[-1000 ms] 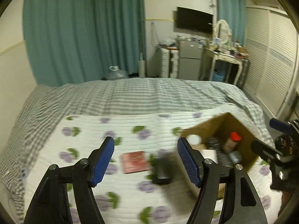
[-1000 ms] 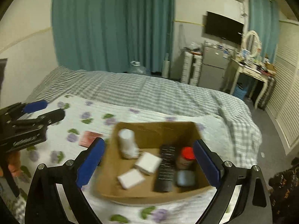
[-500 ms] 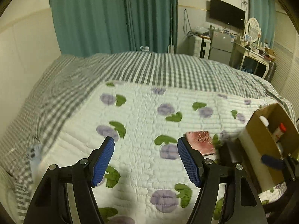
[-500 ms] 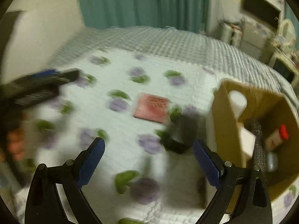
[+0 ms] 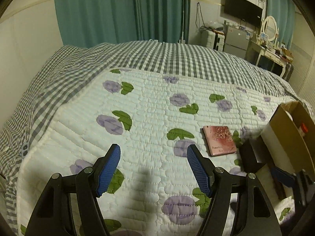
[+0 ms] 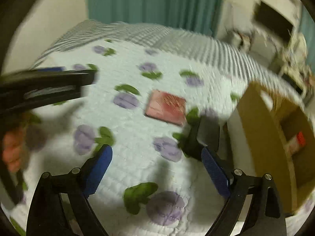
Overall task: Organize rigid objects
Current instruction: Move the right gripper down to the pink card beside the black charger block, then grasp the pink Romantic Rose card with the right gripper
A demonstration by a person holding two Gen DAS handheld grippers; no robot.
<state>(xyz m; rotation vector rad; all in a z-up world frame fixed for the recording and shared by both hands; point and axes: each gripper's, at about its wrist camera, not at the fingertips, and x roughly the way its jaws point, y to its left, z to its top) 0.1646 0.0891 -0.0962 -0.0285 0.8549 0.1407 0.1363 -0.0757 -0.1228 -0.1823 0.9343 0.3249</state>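
A pink flat box (image 5: 219, 140) lies on the floral quilt (image 5: 153, 106); it also shows in the right wrist view (image 6: 167, 107). A black box (image 5: 251, 157) stands beside it, against the open cardboard box (image 5: 285, 135). In the right wrist view the black box (image 6: 204, 135) is just beyond my right finger and the cardboard box (image 6: 261, 129) is at right, with a red-capped bottle (image 6: 298, 140) inside. My left gripper (image 5: 153, 169) is open and empty above the quilt, left of the pink box. My right gripper (image 6: 157, 171) is open and empty, low over the quilt.
A grey checked blanket (image 5: 177, 57) covers the far side of the bed. Teal curtains (image 5: 122, 9), a wall TV (image 5: 244, 11), a fridge (image 5: 236, 41) and a white dressing table (image 5: 271, 53) stand behind. The left gripper's body (image 6: 45, 88) crosses the right wrist view at left.
Both grippers have swung left, away from the cardboard box, and dropped closer to the quilt. The pink and black boxes now sit nearer the right gripper. Jaws stay open.
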